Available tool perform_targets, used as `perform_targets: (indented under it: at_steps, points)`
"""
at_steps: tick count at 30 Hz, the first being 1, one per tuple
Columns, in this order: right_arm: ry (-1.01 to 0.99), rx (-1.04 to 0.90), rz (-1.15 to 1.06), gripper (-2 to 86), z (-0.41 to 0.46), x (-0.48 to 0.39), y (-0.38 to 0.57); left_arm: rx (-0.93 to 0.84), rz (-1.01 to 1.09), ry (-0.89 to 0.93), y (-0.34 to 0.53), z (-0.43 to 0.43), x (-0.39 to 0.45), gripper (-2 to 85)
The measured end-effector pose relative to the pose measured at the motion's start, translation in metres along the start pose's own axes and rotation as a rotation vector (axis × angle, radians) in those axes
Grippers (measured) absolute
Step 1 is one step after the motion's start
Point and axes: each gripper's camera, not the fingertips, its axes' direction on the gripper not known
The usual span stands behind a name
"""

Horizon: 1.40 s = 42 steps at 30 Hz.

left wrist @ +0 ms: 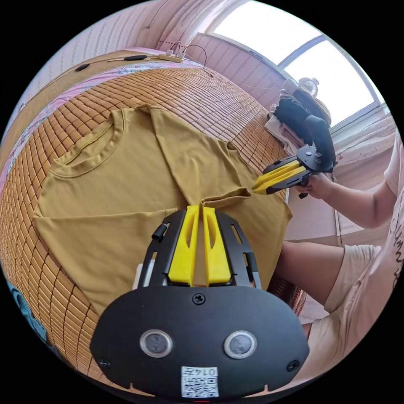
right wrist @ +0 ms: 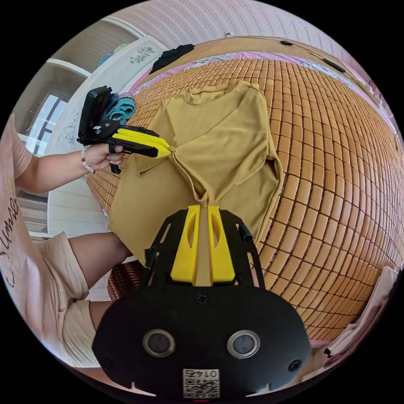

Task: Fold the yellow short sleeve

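The yellow short sleeve (left wrist: 126, 189) lies flat on the bed's bamboo mat (left wrist: 202, 97), collar at the far end, its long axis running away from the person. Left tongs (left wrist: 201, 207) and right tongs (right wrist: 203, 205) are each clamped on the folded side panel's edge. The shirt body lies just beyond them; open mat all around leaves room to lay the flap.

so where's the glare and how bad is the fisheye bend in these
Left gripper view: the window is blown out white, and the mat bulges into a dome. Right gripper view: even light, no glare, mat tiles curve hard toward the rim; the shirt stays sharp in both.
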Motion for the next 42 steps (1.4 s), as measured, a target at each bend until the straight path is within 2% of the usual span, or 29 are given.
perform_targets:
  at_steps: [3,6,12,15,17,20,23,27,29,36,42]
  points:
    - [0.001,-0.043,-0.032,5.3,-0.010,0.002,-0.008,-0.034,0.006,0.026,0.001,-0.015,-0.003,0.2]
    - [0.065,0.063,-0.033,6.8,-0.037,0.016,-0.035,-0.012,-0.055,0.009,0.003,-0.048,-0.021,1.2]
    - [0.212,0.253,-0.010,12.8,-0.059,0.054,-0.152,0.184,-0.403,-0.181,0.005,-0.144,-0.140,3.3]
    - [0.211,0.247,0.001,13.1,-0.048,0.068,-0.207,0.250,-0.515,-0.256,-0.002,-0.182,-0.194,4.3]
    - [0.227,0.149,0.021,10.9,-0.033,0.076,-0.232,0.279,-0.577,-0.265,-0.016,-0.200,-0.228,5.8]
    - [0.270,0.086,0.048,1.8,-0.029,0.083,-0.252,0.295,-0.590,-0.192,-0.043,-0.209,-0.257,8.3]
    - [0.234,0.076,0.060,0.4,-0.036,0.093,-0.257,0.213,-0.614,-0.175,-0.071,-0.204,-0.279,8.4]
    - [0.131,0.067,0.122,-0.1,-0.042,0.121,-0.257,0.168,-0.616,-0.205,-0.090,-0.221,-0.285,4.3]
    - [0.130,0.065,0.128,-0.2,-0.045,0.128,-0.257,0.184,-0.614,-0.194,-0.101,-0.241,-0.288,0.2]
    - [0.136,0.199,0.163,-0.3,-0.088,0.152,-0.273,0.306,-0.600,-0.236,-0.164,-0.320,-0.302,-0.9]
    - [0.099,0.269,0.081,-0.3,-0.123,0.133,-0.248,0.406,-0.506,-0.192,-0.199,-0.398,-0.258,-1.0]
